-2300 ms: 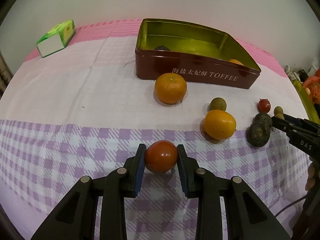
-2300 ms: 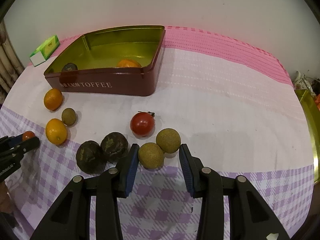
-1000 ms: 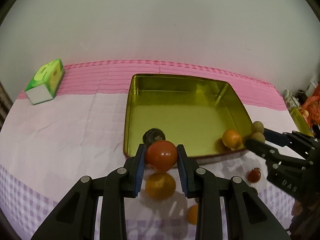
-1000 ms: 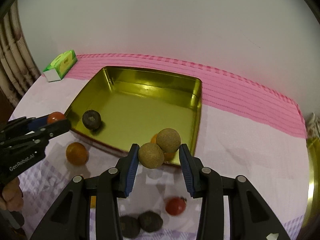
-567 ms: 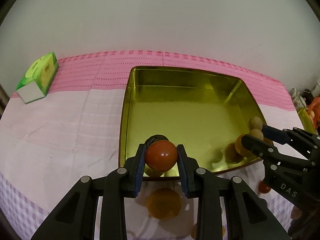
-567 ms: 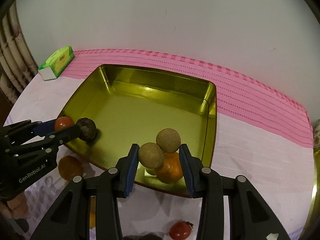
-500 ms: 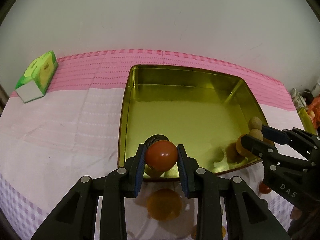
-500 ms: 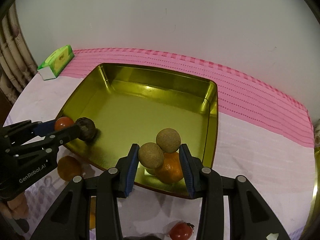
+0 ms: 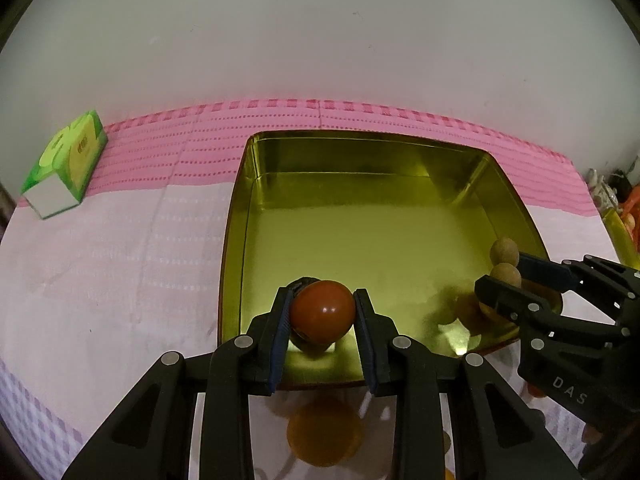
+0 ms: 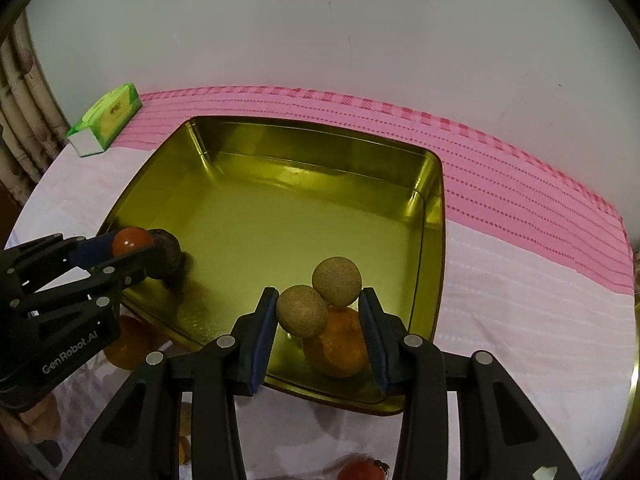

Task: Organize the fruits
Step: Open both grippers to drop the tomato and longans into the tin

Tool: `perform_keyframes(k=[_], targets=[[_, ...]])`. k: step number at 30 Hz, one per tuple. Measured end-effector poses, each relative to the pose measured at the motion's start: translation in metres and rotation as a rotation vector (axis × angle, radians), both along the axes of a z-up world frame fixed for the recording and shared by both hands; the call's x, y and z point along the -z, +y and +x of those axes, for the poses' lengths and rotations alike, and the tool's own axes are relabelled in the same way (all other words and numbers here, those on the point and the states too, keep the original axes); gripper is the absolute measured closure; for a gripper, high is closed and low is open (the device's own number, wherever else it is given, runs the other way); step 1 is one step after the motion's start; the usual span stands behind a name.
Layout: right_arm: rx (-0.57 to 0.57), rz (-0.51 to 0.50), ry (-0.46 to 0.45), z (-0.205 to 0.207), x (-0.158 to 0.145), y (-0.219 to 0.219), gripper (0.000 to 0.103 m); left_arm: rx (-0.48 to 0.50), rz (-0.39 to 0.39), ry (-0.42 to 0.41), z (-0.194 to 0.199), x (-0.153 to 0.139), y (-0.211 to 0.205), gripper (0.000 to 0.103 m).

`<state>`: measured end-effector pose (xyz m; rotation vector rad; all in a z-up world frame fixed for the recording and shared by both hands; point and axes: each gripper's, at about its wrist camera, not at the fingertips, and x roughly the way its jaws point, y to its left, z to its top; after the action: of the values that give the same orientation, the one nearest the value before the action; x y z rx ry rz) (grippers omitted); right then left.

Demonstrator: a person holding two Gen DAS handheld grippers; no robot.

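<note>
Change: since the tabletop frames both grippers have carried their fruit from the checked cloth to above the tin; over the last second the tin has drawn closer in both views.
Tin (image 9: 516, 196): gold inside, open top, rounded corners; it sits on the pink-and-white cloth (image 9: 132, 248) of the worktop.
Open room: most of the tin floor is bare, mainly the far half and the middle; fruit sits only by the near wall.
Edges: left gripper (image 9: 322, 312) hangs just inside the near rim; right gripper (image 10: 320, 312) hangs over the near right corner.
Writing: "DAS" on the right gripper body in the left view; "GenRobot.AI" on the left gripper body in the right view. Print on the green box (image 10: 107, 119) is too small to read.
Left gripper: clamped on a tomato (image 9: 322, 312), pads pressing both its sides.
Right gripper: two brown fruits (image 10: 302, 310) sit between the jaws; the left pad touches the nearer one, the far one (image 10: 337, 282) sits by the right pad. Whether they are squeezed I cannot tell.
In tin: dark fruit (image 10: 167, 254) just beyond the tomato; orange (image 10: 338, 346) under the brown fruits.
Outside tin: another orange (image 9: 324, 430) on the cloth below the left gripper; a red tomato (image 10: 362, 470) at the bottom edge of the right view.
</note>
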<state>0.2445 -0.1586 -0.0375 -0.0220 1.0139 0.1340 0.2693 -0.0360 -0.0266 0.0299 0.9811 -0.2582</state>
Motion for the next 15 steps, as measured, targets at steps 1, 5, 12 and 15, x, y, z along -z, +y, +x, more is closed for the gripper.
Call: perform_keyframes(k=[1, 5, 12, 15], targets=[[0.0, 0.002, 0.002, 0.0005, 0.0008, 0.0003, 0.064, 0.002, 0.004, -0.002, 0.0007, 0.0, -0.0005, 0.071], [0.0, 0.003, 0.005, 0.0011, 0.0024, 0.0002, 0.065, 0.004, 0.004, -0.004, 0.0015, 0.0009, -0.0005, 0.071], [0.007, 0.009, 0.004, -0.0019, 0.0026, -0.0025, 0.064, 0.009, 0.01, -0.005, -0.0017, 0.0013, -0.0006, 0.07], [0.009, 0.014, 0.004, -0.0042, 0.0017, -0.0025, 0.063, 0.01, 0.003, 0.003, -0.0015, 0.0009, 0.0009, 0.062]])
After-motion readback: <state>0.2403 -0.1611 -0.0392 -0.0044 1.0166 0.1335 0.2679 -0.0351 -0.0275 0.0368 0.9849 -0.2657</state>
